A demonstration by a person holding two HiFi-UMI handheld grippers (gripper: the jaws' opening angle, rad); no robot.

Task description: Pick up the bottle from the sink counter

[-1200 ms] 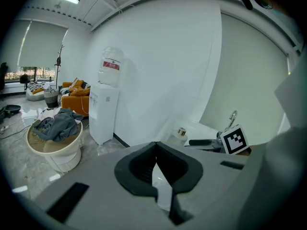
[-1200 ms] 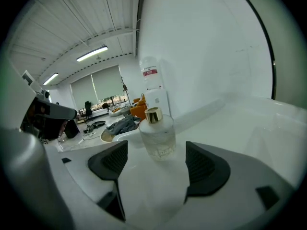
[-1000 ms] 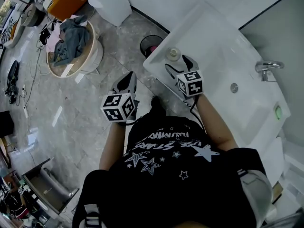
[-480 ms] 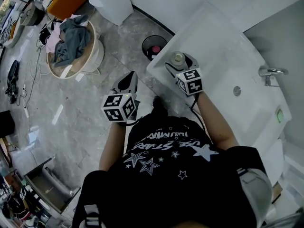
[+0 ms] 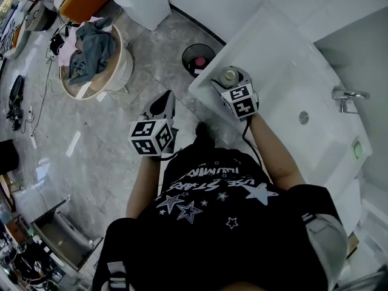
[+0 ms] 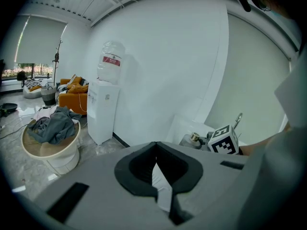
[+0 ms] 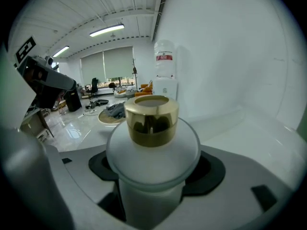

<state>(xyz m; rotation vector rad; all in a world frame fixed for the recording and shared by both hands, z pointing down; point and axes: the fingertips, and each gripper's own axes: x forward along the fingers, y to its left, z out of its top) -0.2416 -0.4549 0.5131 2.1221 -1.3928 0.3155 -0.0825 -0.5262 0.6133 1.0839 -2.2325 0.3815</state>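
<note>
A frosted white bottle (image 5: 228, 76) with a gold cap stands near the left front corner of the white sink counter (image 5: 273, 41). My right gripper (image 5: 232, 79) is shut on the bottle, one jaw on each side of its body. In the right gripper view the bottle (image 7: 152, 150) fills the space between the jaws, its gold cap (image 7: 151, 120) upright. My left gripper (image 5: 162, 105) hangs shut and empty over the floor, left of the counter. The left gripper view shows its jaws (image 6: 156, 169) closed together and the bottle (image 6: 191, 140) off to the right.
A sink basin (image 5: 315, 132) with a chrome faucet (image 5: 344, 96) lies right of the bottle. A dark bin (image 5: 197, 58) stands on the floor by the counter corner. Farther left are a round basket of clothes (image 5: 97, 56) and a water dispenser (image 6: 103, 111).
My right gripper has moved forward around the bottle and its jaws have closed onto it. The left gripper has stayed in place.
</note>
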